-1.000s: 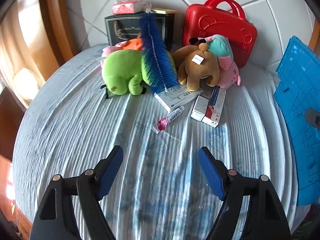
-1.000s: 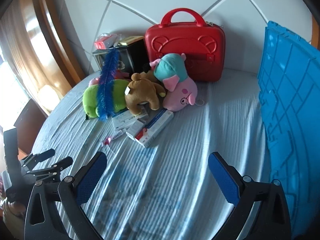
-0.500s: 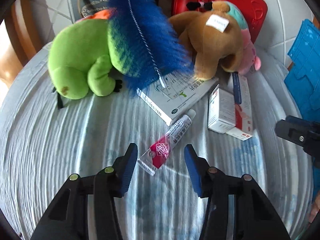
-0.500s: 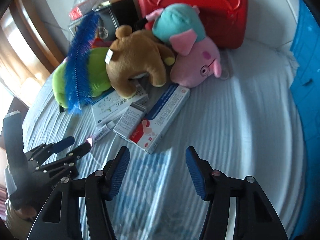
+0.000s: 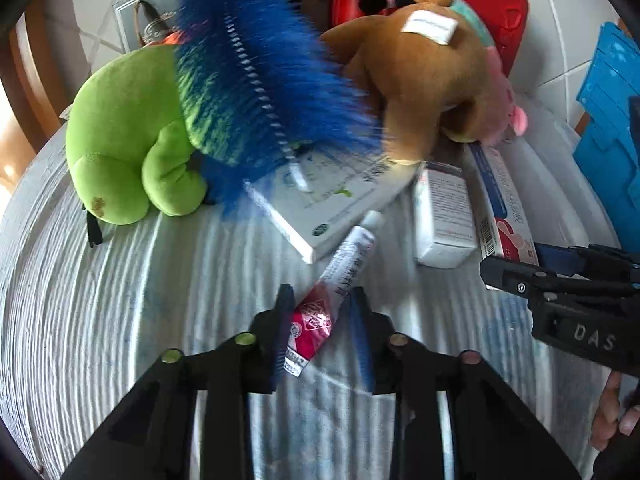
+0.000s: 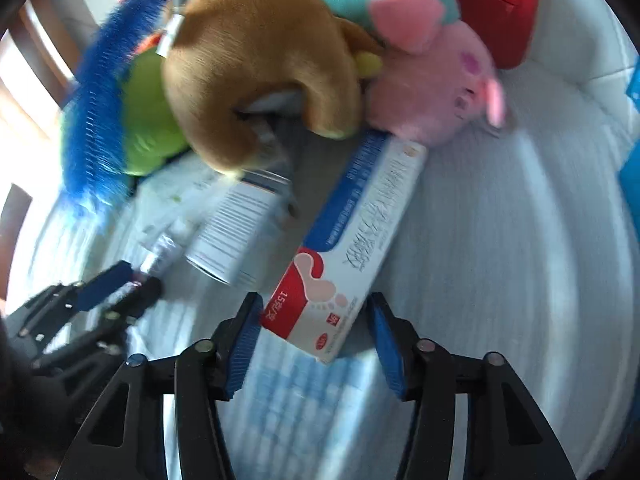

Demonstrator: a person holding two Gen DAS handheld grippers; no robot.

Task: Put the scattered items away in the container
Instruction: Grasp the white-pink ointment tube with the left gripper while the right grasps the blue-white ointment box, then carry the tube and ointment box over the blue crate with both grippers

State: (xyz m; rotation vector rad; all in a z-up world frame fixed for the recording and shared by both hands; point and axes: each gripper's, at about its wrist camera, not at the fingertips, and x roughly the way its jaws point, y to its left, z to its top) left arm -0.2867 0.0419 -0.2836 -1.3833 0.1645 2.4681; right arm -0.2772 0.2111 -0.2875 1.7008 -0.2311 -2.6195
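I see a bed surface (image 5: 120, 320) under a pale blue ribbed cover, bearing everything. A small tube (image 5: 340, 276) lies on it, crimped red end between my left jaws. A long foot-print carton (image 6: 352, 256) lies with its near end between my right jaws. Just left of that, a white box (image 6: 232, 232). A flat white box (image 5: 332, 200) sits beyond the tube. A green plush (image 5: 128, 140) rests far left of the left jaws.
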